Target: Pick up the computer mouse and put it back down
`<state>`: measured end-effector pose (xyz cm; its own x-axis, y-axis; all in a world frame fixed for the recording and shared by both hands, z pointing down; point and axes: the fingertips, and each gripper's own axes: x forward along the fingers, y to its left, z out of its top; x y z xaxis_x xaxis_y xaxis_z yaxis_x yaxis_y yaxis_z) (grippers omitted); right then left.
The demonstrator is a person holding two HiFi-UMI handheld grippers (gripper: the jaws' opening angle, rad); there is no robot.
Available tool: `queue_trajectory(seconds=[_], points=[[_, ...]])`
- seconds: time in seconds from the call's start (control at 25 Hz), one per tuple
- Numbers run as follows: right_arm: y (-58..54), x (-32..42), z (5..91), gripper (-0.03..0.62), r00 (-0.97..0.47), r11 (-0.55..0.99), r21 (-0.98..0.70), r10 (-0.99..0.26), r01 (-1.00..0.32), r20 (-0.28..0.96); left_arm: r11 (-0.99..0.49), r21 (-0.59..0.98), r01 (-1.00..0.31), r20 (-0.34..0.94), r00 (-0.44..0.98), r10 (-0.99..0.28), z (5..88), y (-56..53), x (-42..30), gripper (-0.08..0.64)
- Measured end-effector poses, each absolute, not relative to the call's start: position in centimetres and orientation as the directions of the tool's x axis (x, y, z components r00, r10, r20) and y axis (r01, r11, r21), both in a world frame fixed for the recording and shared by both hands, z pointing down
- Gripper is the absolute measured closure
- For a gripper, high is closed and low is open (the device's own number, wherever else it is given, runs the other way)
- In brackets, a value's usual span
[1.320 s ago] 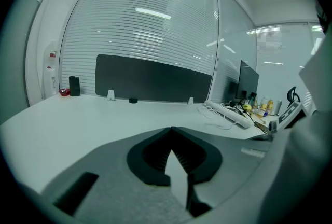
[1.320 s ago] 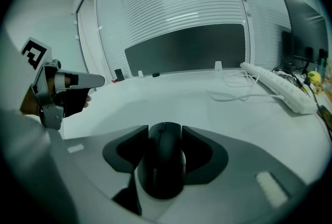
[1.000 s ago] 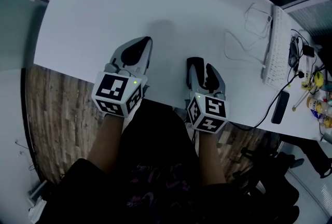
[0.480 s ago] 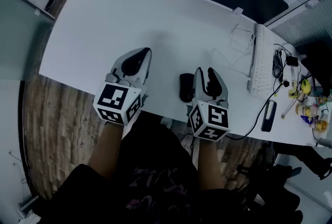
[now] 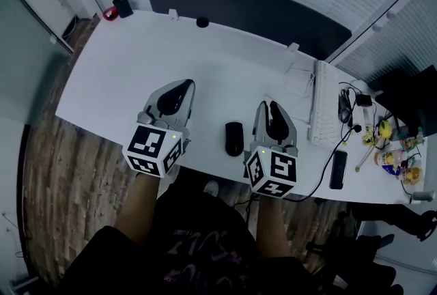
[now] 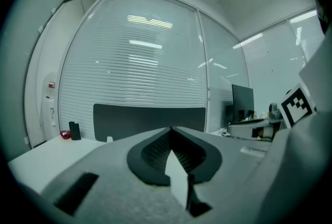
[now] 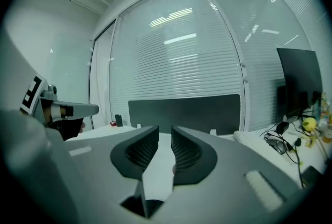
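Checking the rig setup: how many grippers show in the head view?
2. The left gripper hangs over the desk's near edge, left of the mouse; the right gripper, right of the mouse, has just been closing its jaws with nothing between them. None seems hidden.

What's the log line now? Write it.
mouse: on table | left gripper: shut, empty | right gripper: jaws just closing, slightly apart, empty

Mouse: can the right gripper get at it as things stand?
Likely yes: the mouse lies uncovered on the table beside the right gripper, nothing between them. Its jaws, just closing on nothing, would have to reopen.
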<state>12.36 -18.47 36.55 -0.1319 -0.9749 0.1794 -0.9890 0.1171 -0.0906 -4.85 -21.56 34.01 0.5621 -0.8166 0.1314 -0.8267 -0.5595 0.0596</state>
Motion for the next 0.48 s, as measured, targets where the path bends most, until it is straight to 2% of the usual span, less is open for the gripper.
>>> queue_trajectory(seconds=[0.48], points=[[-17.8,14.0,29.5,0.549,-0.127,0.125,-0.040,-0.991,-0.991,0.034,-0.555,-0.002,-0.832,0.007,0.555,-0.832,27.6,-20.6,-3.8,0.555]])
